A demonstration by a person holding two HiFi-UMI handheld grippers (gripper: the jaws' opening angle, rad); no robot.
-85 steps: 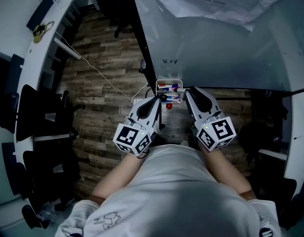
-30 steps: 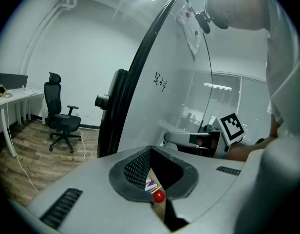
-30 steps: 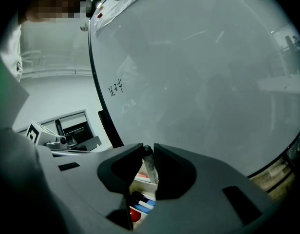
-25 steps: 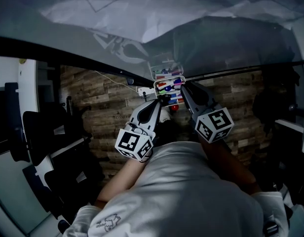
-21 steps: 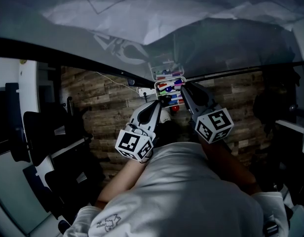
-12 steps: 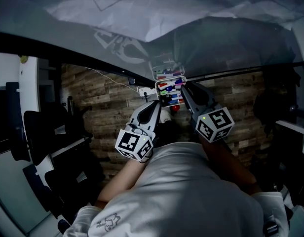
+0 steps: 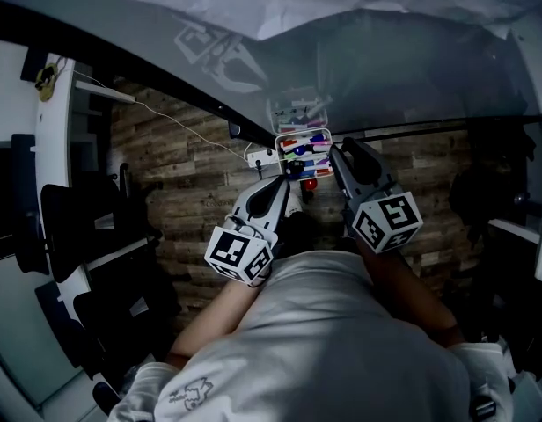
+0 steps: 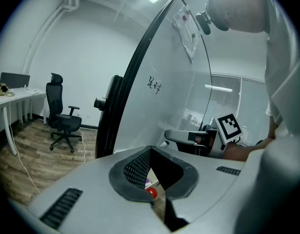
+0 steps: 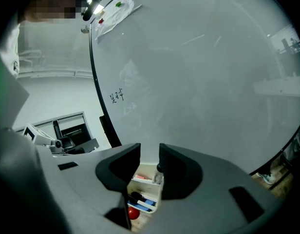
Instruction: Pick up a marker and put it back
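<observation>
**Two tiers of markers, none lifted yet**

Spread apart with nothing between the jaws, the right gripper (image 9: 149, 148) hangs just above the marker tray (image 9: 146, 169), tips aimed down into it. A dark-capped marker (image 9: 159, 169) stands in the tray's upper tier, just beside the inner face of one jaw. Whether it touches the pad I cannot tell. The left gripper (image 8: 150, 151) is pressed together at its tips and empty. It is held just below the tray and a little to the tray's left.

A marker should be light and stiff, with a smooth plastic barrel that may roll or swivel in a loose pinch. The safest hold is probably across the barrel near its middle, not on the cap, which could pull off. The markers lie close together, so neighbours may get nudged as the jaws go in.

The tray is white, has two tiers, and sits against the whiteboard (image 9: 198, 82). A pink marker (image 9: 140, 178) lies in the upper tier. A black marker (image 9: 136, 195) and a blue marker (image 9: 146, 202) lie in the lower one. A red ball (image 9: 133, 213) shows just below the tray.
</observation>
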